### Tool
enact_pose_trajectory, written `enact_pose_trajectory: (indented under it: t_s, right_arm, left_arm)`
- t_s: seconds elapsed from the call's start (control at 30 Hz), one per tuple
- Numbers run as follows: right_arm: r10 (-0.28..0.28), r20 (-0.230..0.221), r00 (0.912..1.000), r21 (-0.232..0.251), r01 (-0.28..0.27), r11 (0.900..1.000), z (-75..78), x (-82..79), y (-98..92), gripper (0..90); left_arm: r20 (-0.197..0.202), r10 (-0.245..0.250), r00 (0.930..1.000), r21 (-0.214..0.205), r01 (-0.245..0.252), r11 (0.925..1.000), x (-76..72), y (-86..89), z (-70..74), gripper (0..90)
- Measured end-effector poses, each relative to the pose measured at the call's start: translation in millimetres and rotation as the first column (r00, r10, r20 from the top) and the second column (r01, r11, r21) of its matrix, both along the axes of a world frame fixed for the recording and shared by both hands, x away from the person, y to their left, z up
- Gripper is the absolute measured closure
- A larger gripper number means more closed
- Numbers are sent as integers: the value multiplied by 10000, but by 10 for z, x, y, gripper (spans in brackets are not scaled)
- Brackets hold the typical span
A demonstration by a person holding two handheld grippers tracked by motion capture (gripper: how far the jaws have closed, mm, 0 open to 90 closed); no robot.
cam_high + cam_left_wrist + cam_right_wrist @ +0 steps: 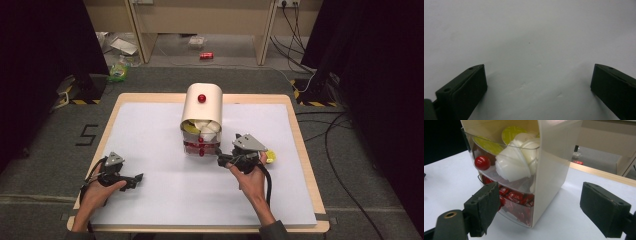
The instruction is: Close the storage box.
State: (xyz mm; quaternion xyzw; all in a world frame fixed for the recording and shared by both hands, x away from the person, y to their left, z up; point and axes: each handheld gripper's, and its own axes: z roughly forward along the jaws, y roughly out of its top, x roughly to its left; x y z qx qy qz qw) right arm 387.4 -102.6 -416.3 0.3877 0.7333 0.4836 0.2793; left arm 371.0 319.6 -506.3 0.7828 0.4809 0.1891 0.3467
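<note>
- The drawer box (201,111), cream with a rounded top and a red knob up high, stands on the table near the middle of its far edge.
- Its upper clear drawer (506,162) is pulled out toward the person and holds yellow-lidded and white pods; its own red knob (482,162) faces front.
- The lower drawer (517,206), full of red packets, also stands slightly out.
- The right gripper (223,160) sits just right of the box front, jaws spread wide with nothing between them; in the right gripper view they frame the box's front corner.
- A yellow pod (270,156) lies on the table (150,130) just beside the right hand, toward the right edge.
- The left gripper (136,179) rests low near the near-left corner, jaws wide apart and empty over bare tabletop.
- Judged step: between grasps at the drawers, likely moving pods or about to shut a drawer.
- The next move calls for squaring the right jaws on a knob or pod, then closing gently; the clear wall is easily nudged.
</note>
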Motion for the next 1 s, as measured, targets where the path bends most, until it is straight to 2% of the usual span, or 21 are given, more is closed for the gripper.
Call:
enact_pose_trajectory:
  t_s: [1.0]
  right_arm:
    - [-52, -648, 9979, -358, 28, 9994, -175, -303, -287, 169]
  left_arm:
    - [0, -3, 10000, 2, 3, 10000, 0, 2, 0, 0]
